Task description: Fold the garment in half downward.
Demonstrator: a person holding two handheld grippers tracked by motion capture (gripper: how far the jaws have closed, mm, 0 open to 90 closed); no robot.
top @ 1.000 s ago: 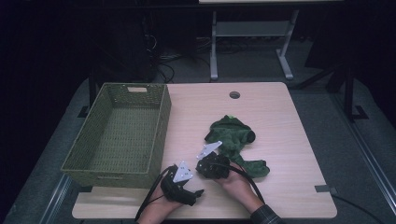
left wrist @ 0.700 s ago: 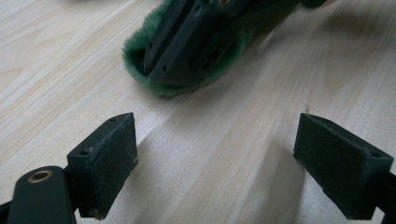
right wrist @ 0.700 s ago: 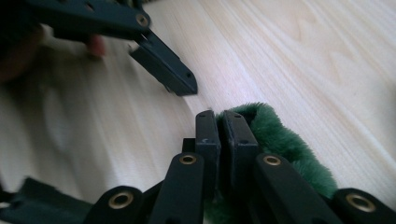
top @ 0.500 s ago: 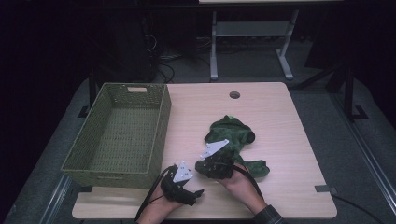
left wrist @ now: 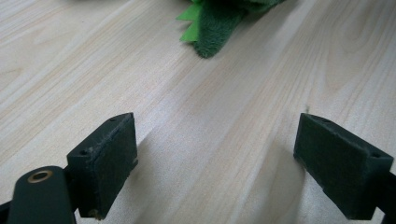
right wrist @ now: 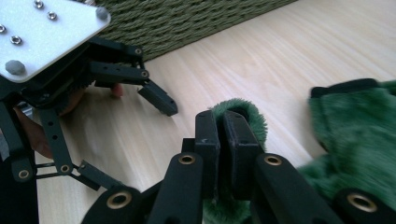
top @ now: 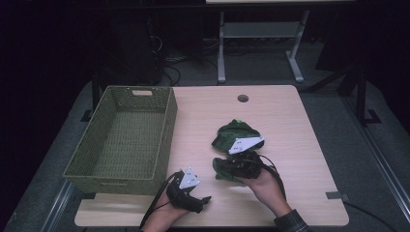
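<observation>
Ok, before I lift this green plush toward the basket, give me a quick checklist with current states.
1. Right gripper shut on green plush toy: ok, a fold sits pinched between the jaws.
2. Grip depth: cannot tell, the pinch may be just an edge.
3. Left gripper open and holding nothing: ok.
4. Basket empty: ok.
5. Table between toy and basket unobstructed: ok.
6. Left gripper out of the lift path: not ok, it sits close by.

A dark green plush toy [top: 236, 133], an olive woven basket [top: 123, 137], a pale wood-grain table [top: 285, 121].
</observation>
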